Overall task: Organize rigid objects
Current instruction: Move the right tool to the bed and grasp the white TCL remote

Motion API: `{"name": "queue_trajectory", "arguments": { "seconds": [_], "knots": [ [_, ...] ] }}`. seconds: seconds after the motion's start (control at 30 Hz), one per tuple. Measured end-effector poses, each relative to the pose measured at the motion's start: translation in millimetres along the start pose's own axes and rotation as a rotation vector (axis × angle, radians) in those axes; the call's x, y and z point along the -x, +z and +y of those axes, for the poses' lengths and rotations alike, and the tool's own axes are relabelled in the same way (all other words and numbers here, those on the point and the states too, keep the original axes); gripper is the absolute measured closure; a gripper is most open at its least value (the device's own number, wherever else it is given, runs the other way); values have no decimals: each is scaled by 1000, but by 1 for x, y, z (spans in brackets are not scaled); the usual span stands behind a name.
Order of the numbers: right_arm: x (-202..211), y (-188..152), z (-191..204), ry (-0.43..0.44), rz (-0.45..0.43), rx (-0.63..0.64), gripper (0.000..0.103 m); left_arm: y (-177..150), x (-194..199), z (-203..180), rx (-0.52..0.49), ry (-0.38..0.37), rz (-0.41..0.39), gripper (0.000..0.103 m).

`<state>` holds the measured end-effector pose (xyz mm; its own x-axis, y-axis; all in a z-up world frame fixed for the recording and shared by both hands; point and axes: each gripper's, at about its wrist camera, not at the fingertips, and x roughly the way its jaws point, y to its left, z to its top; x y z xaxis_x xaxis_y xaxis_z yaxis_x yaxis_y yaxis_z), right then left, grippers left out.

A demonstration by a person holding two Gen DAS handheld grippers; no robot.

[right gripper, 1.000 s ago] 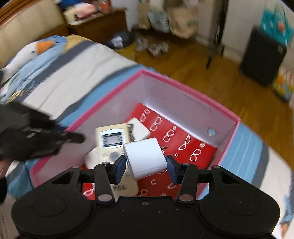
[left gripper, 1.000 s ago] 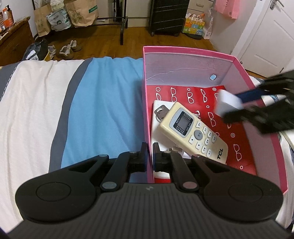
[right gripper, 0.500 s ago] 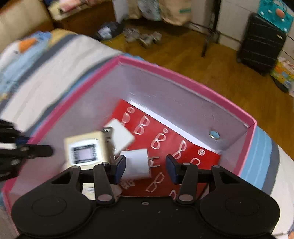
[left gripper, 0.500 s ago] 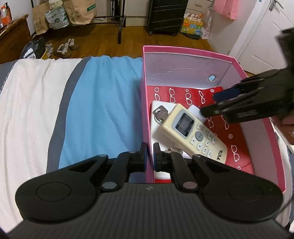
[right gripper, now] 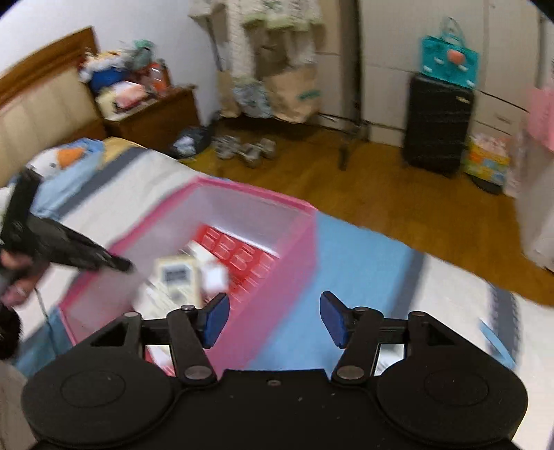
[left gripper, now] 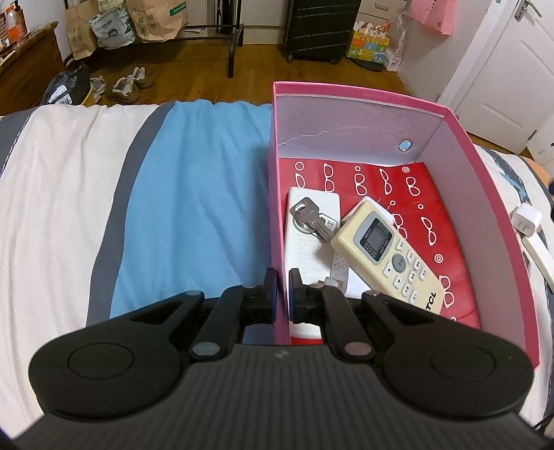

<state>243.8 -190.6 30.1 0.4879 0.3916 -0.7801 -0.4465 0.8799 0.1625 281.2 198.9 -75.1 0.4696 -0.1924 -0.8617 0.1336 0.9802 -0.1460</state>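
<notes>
Beside pink box (left gripper: 491, 194), R gripper (right gripper: 273, 316) empty, jaws just opening; L gripper (left gripper: 283, 294) pinching box wall—keep steady, fetch white charger (left gripper: 526, 218) next.

A lived-in bedroom: a bed (left gripper: 104, 207) with a striped white, grey and blue cover, a padded headboard (right gripper: 41, 107), a wooden nightstand (right gripper: 155, 114) piled with what look like soft toys. On the wood floor (left gripper: 194, 62) beyond the jaws stand shoes (left gripper: 130, 84), paper bags (left gripper: 155, 19), a black suitcase (left gripper: 320, 29) and a white door (left gripper: 502, 72).
</notes>
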Motion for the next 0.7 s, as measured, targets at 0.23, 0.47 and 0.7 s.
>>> {"name": "queue_trajectory", "arguments": {
  "seconds": [0.23, 0.47, 0.7],
  "knots": [
    [-30, -50, -59, -67, 112, -112, 40, 1, 0, -1, 3, 6, 6, 98],
    [-56, -75, -80, -57, 189, -96, 39, 0, -2, -2, 6, 10, 14, 97],
    [-84, -74, -69, -111, 214, 22, 34, 1, -3, -2, 4, 13, 19, 97]
  ]
}}
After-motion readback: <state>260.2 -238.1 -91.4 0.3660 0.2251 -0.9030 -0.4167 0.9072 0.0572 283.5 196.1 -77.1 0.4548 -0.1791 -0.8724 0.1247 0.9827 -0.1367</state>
